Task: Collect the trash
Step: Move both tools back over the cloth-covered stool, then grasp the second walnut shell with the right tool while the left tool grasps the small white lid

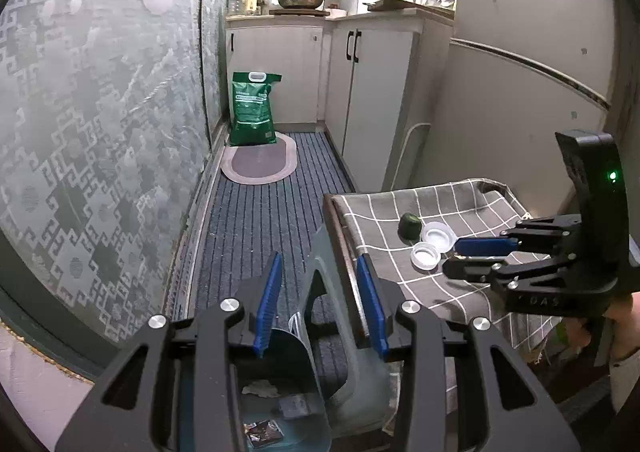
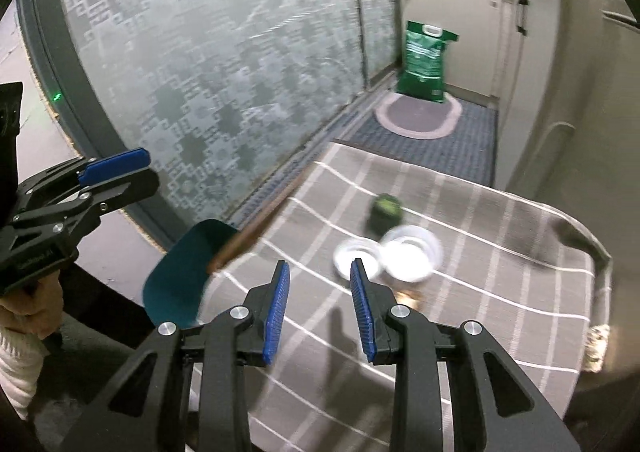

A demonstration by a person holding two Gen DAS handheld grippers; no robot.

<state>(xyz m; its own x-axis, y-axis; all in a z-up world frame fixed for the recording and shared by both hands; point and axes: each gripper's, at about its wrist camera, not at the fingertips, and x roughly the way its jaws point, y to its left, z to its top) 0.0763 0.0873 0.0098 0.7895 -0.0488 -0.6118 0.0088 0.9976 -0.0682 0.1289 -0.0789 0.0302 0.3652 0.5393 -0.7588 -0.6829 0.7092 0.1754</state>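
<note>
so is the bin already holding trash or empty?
Holding trash. The left wrist view looks down into the bin, between the left gripper fingers: crumpled paper and a dark wrapper lie inside.

Both hand-held grippers are looking the same: black plastic frames with triangular cutouts, silver screws at the joints, ribbed blue pads on the fingers. The right hand-held gripper is showing a green LED. Left hand is wearing a white knit sleeve.

two white lids touching, on checked cloth.
</note>
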